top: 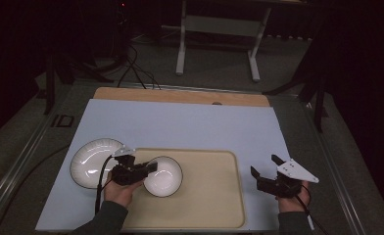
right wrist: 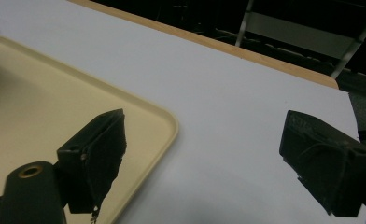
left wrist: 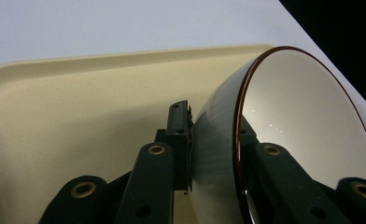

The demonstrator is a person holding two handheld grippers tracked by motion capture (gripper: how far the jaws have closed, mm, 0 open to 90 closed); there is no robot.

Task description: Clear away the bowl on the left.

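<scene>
Left gripper (top: 150, 169): clenched on the rim of the small bowl (top: 164, 176), one jaw inside the wall and one outside, as the left gripper view shows plainly.
Small bowl: white inside with a dark rim; it sits over the left part of the cream tray (top: 214, 196), tipped in the jaws rather than flat (its mouth faces sideways in the left gripper view (left wrist: 307, 126)).
Large bowl (top: 93, 161): rests on the pale blue mat (top: 190, 125) just left of the tray, close beside the left hand (top: 119, 191).
Right gripper (top: 264, 169): released, jaws spread wide and holding nothing, hovering over the mat just off the tray's right edge.
Key relation: the bare tray floor lies to the right of and beneath the held bowl, so the bowl likely has to be levelled and lowered there.
Nearer hand: the left, already holding the bowl; the right is well apart from both bowls.
Risk: a rim-only pinch could let the bowl swing.
</scene>
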